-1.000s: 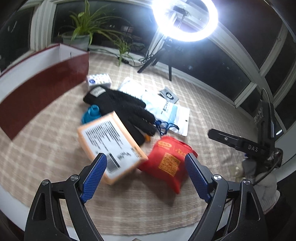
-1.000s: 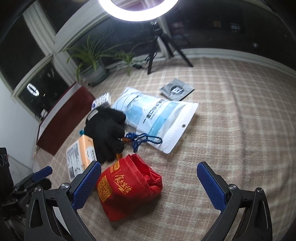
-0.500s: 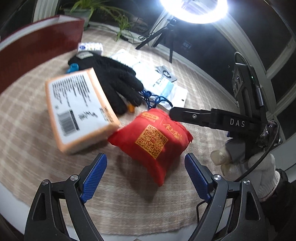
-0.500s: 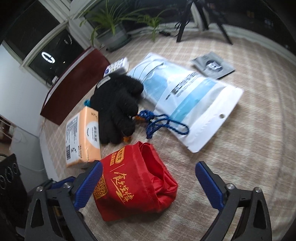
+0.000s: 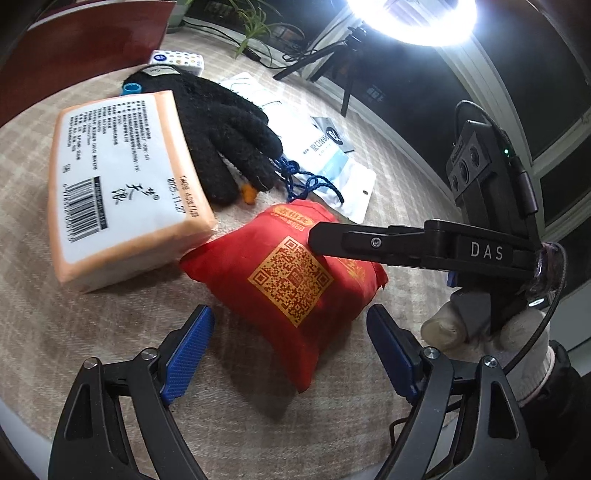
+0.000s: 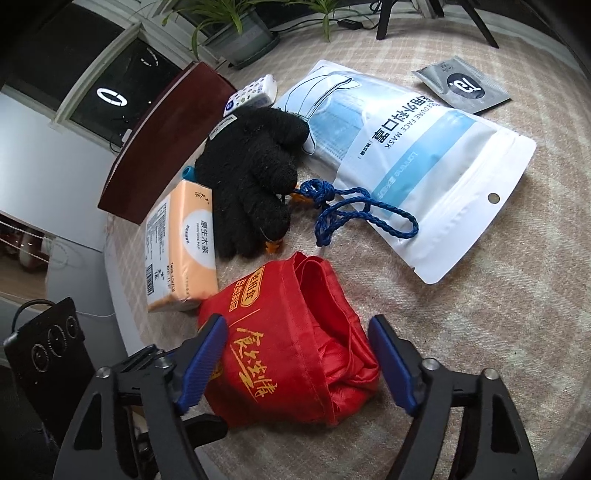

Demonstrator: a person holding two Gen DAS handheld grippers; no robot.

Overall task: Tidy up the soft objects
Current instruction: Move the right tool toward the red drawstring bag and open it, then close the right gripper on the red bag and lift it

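A red fabric bag (image 5: 291,280) with a gold QR print lies crumpled on the checked mat. My left gripper (image 5: 291,350) hovers at its near corner; its jaws are closing and the blue pads stand clear of the cloth. My right gripper (image 6: 295,358) straddles the red bag (image 6: 295,354) from the opposite side. Its jaws are closing too, with the pads close to the cloth on both sides. One black finger of the right gripper (image 5: 406,247) crosses over the bag. Behind the bag lie a black knit glove (image 6: 255,177) and an orange tissue pack (image 6: 184,243).
A face-mask pouch (image 6: 406,147), a blue cord (image 6: 354,210) and a grey sachet (image 6: 461,88) lie beyond the bag. A small tissue packet (image 5: 177,59) sits by a dark red box (image 5: 74,55). A ring light (image 5: 410,18) on a tripod and potted plants stand behind. A gloved hand (image 5: 517,343) holds the right gripper.
Both grippers have come down toward the red bag, which now fills more of each view. The right jaws have narrowed around it, and the right finger now reaches across the bag.
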